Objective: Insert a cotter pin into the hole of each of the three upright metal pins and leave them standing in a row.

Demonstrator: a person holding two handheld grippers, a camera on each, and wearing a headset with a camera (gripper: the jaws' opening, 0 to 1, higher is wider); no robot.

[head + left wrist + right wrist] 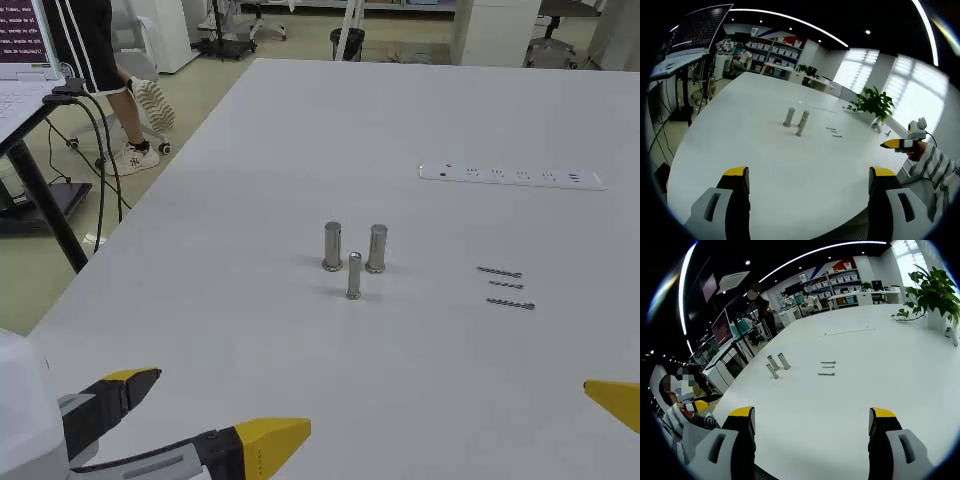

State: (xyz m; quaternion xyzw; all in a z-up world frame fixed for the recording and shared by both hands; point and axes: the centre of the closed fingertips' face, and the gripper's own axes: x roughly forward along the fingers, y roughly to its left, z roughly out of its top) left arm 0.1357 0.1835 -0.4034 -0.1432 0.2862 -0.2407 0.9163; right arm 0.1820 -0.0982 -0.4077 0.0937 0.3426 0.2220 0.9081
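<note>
The left claw (225, 402) and the right claw (812, 412) have black jaws with yellow tips on pale grey bodies. At three o'clock in the left gripper view, a sleeve (936, 162) has grey and white stripes.

Bright, even overhead light falls on the white table (250, 330) in the head view, where the three metal pins (353, 262) look sharp and throw only faint, short shadows. In the left gripper view, daylight through the blinded windows (912, 95) blows out to near white (the strongest glare of the set), and a ceiling light strip (790, 19) bows with the fisheye bend. Both gripper views stretch and soften toward their edges. The right gripper view's ceiling is dark, dotted with spotlights (747, 262).
</note>
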